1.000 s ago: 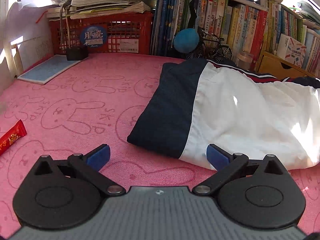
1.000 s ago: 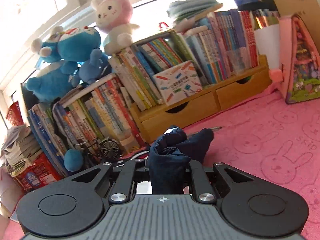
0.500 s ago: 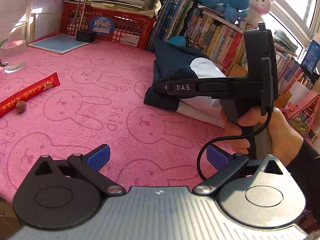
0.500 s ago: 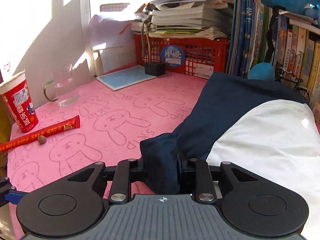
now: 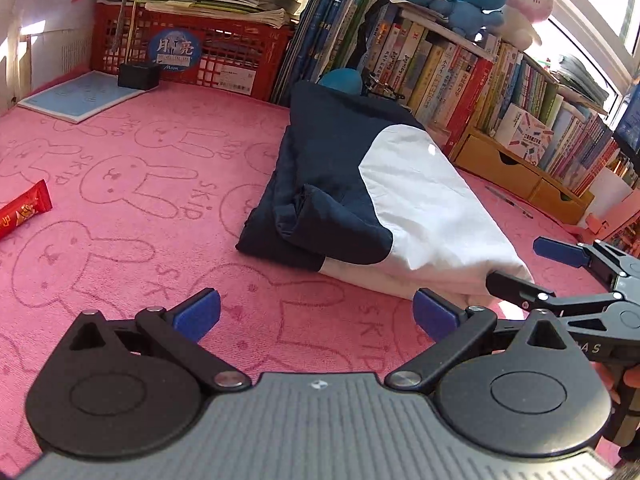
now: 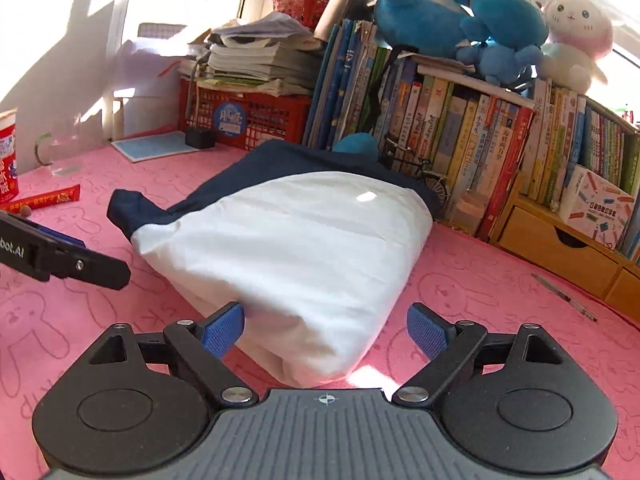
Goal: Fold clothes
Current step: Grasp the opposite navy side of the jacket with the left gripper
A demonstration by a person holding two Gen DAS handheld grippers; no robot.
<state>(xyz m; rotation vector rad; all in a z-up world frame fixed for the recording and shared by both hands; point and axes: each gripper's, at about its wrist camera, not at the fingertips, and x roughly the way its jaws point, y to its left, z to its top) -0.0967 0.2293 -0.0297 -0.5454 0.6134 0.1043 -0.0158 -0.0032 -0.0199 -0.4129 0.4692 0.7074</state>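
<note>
A navy and white garment lies folded into a thick bundle on the pink rabbit-print cloth, its navy sleeve end laid over the top. My left gripper hovers open just short of the bundle's near edge and holds nothing. My right gripper is open too, its blue pads standing either side of the white end without pinching it. In the left wrist view the right gripper shows at the right, beside that white end. A hand holds it at the frame's edge.
Along the back stand a red crate stacked with papers, a bookshelf topped with plush toys, and wooden drawers. A red snack wrapper, a paper cup, a glass and a pen lie on the cloth.
My right gripper has let go of the navy sleeve, opened, and drawn back to the white end. The sleeve now rests on the bundle. My left gripper swung back toward the garment.
</note>
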